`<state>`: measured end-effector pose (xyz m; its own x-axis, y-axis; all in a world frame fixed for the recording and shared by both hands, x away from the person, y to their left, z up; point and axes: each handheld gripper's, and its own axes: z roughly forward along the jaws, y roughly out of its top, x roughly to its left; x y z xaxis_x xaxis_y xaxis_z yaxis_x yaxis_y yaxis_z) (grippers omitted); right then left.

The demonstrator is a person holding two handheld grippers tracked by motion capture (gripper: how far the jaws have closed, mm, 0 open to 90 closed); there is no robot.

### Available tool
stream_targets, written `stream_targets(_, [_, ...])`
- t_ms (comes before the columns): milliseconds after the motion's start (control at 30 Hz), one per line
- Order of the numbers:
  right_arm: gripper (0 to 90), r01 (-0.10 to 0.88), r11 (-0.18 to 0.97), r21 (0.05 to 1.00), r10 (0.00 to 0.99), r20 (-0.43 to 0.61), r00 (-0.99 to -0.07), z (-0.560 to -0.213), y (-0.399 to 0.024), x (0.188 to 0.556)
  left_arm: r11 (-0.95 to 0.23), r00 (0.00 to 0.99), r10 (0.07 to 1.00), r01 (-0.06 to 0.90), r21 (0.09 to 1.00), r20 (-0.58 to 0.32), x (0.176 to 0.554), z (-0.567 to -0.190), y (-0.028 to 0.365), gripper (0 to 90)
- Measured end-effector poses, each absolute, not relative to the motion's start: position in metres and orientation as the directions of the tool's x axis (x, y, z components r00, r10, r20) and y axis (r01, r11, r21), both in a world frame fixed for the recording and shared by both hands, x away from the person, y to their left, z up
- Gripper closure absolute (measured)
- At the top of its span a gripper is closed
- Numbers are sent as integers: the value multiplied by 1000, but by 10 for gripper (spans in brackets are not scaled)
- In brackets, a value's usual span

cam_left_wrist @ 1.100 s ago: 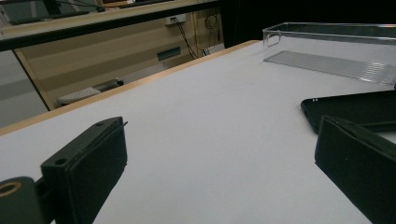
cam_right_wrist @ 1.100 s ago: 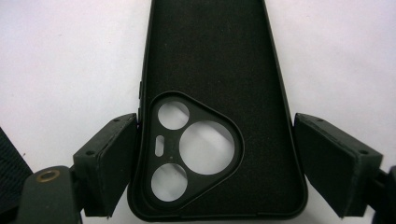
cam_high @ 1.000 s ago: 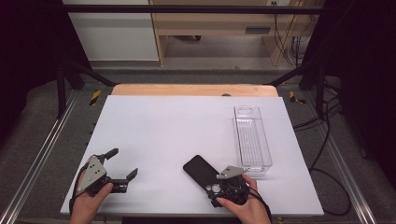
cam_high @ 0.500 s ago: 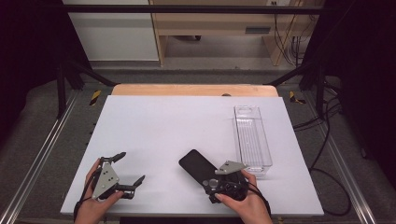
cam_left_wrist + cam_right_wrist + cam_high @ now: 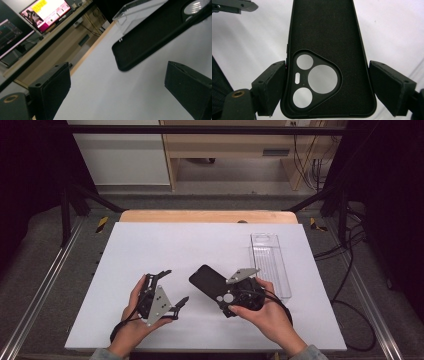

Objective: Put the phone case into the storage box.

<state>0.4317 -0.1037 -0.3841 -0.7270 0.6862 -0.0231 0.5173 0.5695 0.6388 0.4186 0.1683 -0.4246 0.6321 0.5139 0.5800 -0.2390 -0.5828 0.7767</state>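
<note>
A black phone case (image 5: 212, 283) lies inner side up on the white tabletop (image 5: 200, 245), between the jaws of the right hand-held gripper (image 5: 327, 87), whose jaws flank its camera-cutout end; whether they clamp it, I cannot tell. The left hand-held gripper (image 5: 170, 287) is spread wide, grasping nothing. A clear plastic tray (image 5: 270, 262) sits beside.

Beyond the right gripper's (image 5: 327, 87) jaws, the phone case (image 5: 325, 50) is running off the top edge, its far end unseen. Ahead of the left gripper's (image 5: 125, 87) jaws, the clear tray (image 5: 140, 12) is being cropped by the top edge; the monitor (image 5: 45, 12) text is too blurred to read.
</note>
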Motion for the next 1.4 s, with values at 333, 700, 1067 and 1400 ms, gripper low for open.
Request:
stream_targets(333, [172, 498, 616, 611, 658, -51, -751, -375, -88, 444, -610, 599, 524, -232, 758, 605, 407, -435, 171, 98])
stream_targets(700, [172, 482, 638, 600, 621, -31, -783, -377, -73, 439, -671, 565, 478, -260, 695, 673, 397, -443, 164, 131])
stream_targets(1067, [171, 450, 656, 605, 596, -50, -801, -360, -68, 435, -680, 497, 482, -307, 666, 721, 388, -442, 157, 192])
stream_targets(1400, [171, 440, 684, 582, 561, -35, -827, -361, -54, 431, -709, 488, 425, -344, 616, 762, 386, -444, 154, 291])
